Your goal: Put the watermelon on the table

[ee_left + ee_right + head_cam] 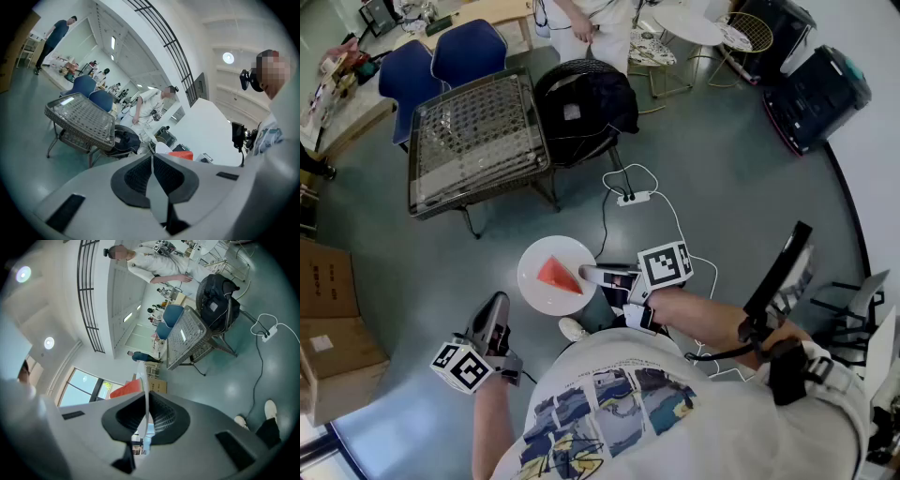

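Note:
A red watermelon slice (559, 276) lies on a round white plate (534, 262). My right gripper (584, 275) is shut on the plate's rim and holds it above the floor. In the right gripper view the plate (142, 380) runs edge-on between the pads, with the watermelon (123, 390) behind it. My left gripper (498, 303) hangs lower left of the plate, shut and empty. In the left gripper view its jaws (152, 158) meet, and the watermelon (182, 155) shows just beyond them. The glass-topped wicker table (478, 141) stands further ahead to the left.
A black backpack (586, 108) sits on a chair right of the table, with two blue chairs (441, 58) behind. A power strip with white cable (634, 198) lies on the floor ahead. A person (591, 28) stands at the back. Cardboard boxes (323, 309) stand at the left.

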The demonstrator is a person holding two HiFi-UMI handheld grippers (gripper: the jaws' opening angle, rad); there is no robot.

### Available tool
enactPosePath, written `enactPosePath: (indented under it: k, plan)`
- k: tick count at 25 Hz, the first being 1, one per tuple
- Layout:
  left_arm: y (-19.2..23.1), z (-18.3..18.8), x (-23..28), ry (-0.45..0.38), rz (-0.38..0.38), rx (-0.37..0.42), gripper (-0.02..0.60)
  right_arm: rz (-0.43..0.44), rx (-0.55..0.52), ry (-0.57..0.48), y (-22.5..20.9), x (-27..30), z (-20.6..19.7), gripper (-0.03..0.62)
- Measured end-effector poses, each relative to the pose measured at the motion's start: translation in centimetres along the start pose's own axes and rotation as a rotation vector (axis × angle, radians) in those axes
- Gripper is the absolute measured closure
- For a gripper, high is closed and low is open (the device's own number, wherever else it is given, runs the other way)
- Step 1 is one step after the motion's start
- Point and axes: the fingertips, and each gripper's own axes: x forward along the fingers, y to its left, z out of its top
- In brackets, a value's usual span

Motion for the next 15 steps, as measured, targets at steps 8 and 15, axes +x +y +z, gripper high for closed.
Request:
enactPosePath:
  k: [8,15]
  plan:
    - [-5.1,-0.5,5.0,-0.029,-0.031,-0.001,0.56,0.016,0.017,0.013,-0.6,-5.4,2.2,0.572]
    - [-6.9,-1.0,7.9,-0.032,0.01,0.04,0.56,0.039,0.027,0.017,-2.0,-8.8,3.9,0.572]
